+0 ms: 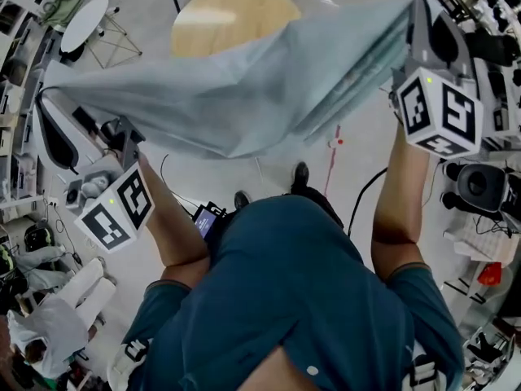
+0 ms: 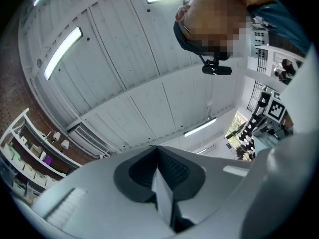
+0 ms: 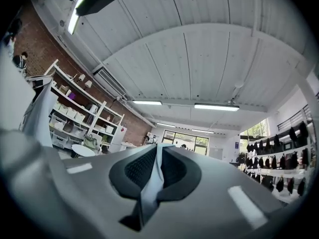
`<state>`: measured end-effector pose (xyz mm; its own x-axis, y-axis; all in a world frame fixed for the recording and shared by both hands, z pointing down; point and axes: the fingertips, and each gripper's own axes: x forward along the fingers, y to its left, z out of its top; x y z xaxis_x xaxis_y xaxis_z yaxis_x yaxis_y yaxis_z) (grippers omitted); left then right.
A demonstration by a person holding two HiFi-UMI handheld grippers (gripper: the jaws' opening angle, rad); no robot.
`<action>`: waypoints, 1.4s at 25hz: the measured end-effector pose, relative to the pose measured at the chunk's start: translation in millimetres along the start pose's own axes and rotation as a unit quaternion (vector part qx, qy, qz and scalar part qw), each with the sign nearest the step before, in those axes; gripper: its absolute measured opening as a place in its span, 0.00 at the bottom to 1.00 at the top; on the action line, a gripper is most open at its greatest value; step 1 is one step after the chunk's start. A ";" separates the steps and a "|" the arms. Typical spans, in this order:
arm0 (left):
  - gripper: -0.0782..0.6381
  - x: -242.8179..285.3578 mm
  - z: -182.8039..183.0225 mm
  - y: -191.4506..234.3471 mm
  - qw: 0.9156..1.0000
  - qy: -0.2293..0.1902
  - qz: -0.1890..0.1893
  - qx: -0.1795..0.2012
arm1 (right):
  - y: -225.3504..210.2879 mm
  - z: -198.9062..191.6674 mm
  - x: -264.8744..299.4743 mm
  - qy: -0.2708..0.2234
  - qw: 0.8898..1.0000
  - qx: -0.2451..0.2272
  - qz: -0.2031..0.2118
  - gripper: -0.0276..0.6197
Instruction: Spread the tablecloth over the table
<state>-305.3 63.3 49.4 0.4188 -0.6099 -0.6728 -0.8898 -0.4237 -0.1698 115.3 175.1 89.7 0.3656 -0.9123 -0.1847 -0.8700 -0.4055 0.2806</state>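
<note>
Left gripper (image 2: 158,156), right gripper (image 3: 157,151) pinching cloth (image 1: 244,88) between fingers (image 3: 139,171); stretching it taut; table (image 1: 236,15) lying beyond fingers; next: carrying forward, lowering.

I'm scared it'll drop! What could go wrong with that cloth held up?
The left claw and right claw pinch only thin bits of the tablecloth, so a corner might slip out. It hangs folded between them, so it could land creased. It hides part of the table, so it might land crooked.
</note>
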 end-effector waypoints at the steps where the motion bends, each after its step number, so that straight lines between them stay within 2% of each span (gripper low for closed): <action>1: 0.11 2.5 0.1 -8.4 1.000 0.001 0.005 0.007 | -5.0 -4.2 8.0 -0.002 1.000 0.004 0.010 0.06; 8: 0.11 16.6 -2.7 -60.0 0.998 0.009 0.037 0.039 | -43.3 -27.5 51.0 -0.015 0.998 0.017 0.056 0.06; 24: 0.11 22.0 5.6 -122.6 0.992 0.015 0.088 0.084 | -92.3 -49.2 98.7 -0.036 0.992 0.028 0.116 0.06; 30: 0.11 18.9 14.0 -130.1 0.990 0.020 0.094 0.106 | -98.2 -56.3 109.1 -0.041 0.990 0.040 0.126 0.06; 35: 0.11 20.2 13.7 -124.7 0.990 0.021 0.093 0.108 | -95.2 -57.8 111.2 -0.038 0.990 0.044 0.125 0.06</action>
<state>-188.3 113.0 47.1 0.2482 -0.6924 -0.6775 -0.9681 -0.1519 -0.1994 257.9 108.9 96.9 0.1119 -0.9751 -0.1912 -0.9570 -0.1575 0.2435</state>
